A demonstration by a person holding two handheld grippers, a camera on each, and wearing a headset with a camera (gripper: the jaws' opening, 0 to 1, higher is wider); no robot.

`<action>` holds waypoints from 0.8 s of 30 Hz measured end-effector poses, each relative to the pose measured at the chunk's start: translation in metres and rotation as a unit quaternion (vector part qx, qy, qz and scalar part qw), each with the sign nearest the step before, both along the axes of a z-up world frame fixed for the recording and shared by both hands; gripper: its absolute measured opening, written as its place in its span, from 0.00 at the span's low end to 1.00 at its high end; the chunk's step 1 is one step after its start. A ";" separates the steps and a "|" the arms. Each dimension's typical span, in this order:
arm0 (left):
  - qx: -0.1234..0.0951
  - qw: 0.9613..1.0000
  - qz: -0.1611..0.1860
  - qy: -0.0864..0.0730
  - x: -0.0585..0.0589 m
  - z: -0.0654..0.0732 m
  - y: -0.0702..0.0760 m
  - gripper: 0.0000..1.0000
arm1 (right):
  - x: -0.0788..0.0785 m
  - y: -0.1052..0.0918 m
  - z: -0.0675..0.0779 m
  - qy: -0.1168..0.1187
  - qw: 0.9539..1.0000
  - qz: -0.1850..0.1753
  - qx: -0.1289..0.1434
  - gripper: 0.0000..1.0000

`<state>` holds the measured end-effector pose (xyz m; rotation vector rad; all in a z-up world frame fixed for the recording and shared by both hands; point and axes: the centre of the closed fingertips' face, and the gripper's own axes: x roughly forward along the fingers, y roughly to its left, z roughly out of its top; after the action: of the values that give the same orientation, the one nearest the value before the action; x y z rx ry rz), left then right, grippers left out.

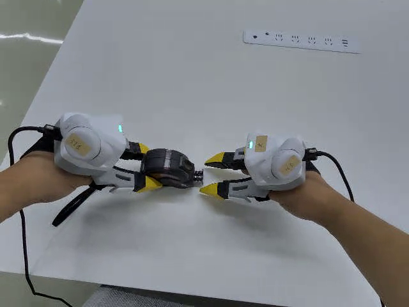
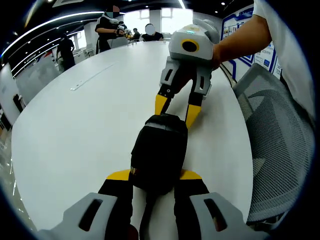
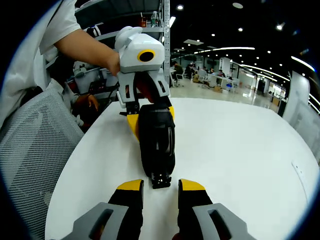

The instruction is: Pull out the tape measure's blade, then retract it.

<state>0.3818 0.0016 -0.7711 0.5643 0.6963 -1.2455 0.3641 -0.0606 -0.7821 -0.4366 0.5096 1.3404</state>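
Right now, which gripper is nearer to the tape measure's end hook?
Right. The right gripper holds its open jaws either side of the end hook, not closed on it; the left gripper is shut on the tape measure body, behind the hook.

Open table (image 1: 192, 83) all around the tape measure (image 1: 167, 166) — power strip (image 1: 300, 40) far back, well apart

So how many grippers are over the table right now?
2. The left gripper is on the left, shut on the tape measure; the right gripper faces it from the right, jaws open by the blade's tip.
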 end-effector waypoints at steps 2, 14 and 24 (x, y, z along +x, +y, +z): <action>0.000 1.000 0.000 0.000 0.000 0.000 0.000 0.26 | 0.000 0.002 -0.001 -0.002 1.000 0.005 -0.001 0.21; -0.001 1.000 -0.001 0.000 -0.002 0.001 0.001 0.26 | 0.002 0.009 -0.005 -0.004 1.000 0.019 0.000 0.13; -0.002 1.000 -0.003 -0.001 -0.002 0.001 0.002 0.26 | 0.002 0.011 -0.008 -0.003 1.000 0.028 0.004 0.12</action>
<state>0.3794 0.0032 -0.7701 0.5653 0.6911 -1.2508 0.3659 -0.0498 -0.7896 -0.4513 0.4908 1.3950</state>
